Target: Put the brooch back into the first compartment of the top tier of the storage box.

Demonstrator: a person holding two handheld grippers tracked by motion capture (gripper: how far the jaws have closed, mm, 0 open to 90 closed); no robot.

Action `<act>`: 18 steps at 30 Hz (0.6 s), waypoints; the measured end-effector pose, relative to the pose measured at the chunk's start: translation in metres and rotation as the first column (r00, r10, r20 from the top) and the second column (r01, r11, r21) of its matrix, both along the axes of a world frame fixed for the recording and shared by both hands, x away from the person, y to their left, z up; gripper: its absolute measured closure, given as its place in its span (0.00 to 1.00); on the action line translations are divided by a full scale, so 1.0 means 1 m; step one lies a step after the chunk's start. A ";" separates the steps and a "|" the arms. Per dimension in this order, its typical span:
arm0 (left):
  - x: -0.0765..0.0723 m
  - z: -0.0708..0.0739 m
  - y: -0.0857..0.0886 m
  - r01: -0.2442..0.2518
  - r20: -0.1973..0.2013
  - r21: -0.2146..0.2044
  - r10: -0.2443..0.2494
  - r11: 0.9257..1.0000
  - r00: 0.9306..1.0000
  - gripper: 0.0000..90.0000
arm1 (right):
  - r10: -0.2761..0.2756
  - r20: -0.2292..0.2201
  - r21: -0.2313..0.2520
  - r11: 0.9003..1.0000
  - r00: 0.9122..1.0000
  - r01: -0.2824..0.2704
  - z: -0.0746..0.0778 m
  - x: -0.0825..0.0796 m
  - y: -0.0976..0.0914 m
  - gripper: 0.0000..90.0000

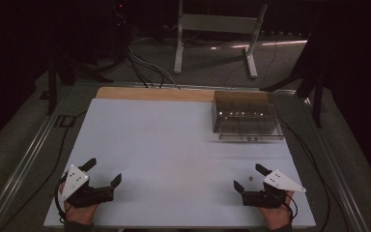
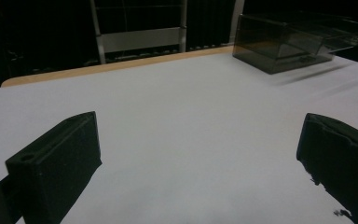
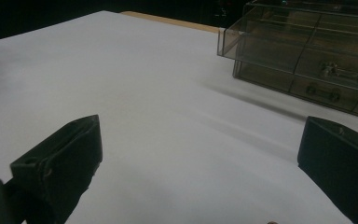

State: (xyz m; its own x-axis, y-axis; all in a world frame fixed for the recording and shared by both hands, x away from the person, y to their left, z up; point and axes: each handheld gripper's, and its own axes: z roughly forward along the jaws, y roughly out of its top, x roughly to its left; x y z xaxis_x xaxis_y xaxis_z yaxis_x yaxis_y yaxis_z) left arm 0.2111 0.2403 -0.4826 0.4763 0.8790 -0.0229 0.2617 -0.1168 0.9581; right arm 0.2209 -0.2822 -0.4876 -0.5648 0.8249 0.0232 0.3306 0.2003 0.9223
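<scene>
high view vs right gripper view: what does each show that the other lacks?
High view alone: both hands with the left gripper and right gripper, jaws spread with nothing between them, a small object between the right gripper's jaws on the sheet, and the floor with a metal stand behind the table. Right gripper view alone: the drawer pulls on the clear box front. Both: the white sheet, the wooden table edge and the clear drawer box.
</scene>
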 end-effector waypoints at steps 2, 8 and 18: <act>0.000 0.000 0.002 -0.016 0.003 0.001 0.016 1.000 1.000 0.00 | 0.004 0.006 -0.003 1.000 1.000 -0.004 0.000 0.000 0.001 0.00; 0.000 -0.001 0.001 -0.030 0.005 0.005 0.030 1.000 1.000 0.00 | 0.012 0.014 0.000 1.000 1.000 -0.012 0.001 -0.002 0.003 0.00; 0.001 -0.002 0.001 -0.040 0.005 0.013 0.040 0.999 0.999 0.00 | -0.005 0.014 -0.005 1.000 1.000 0.005 0.004 -0.002 0.003 0.00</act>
State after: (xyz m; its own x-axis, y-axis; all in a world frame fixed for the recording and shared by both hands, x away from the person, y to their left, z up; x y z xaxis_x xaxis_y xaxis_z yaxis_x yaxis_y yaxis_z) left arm 0.2122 0.2414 -0.4848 0.4405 0.8977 -0.0090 0.2621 -0.1191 0.9577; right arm 0.2188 -0.2794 -0.4831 -0.5607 0.8279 0.0109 0.3186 0.2036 0.9258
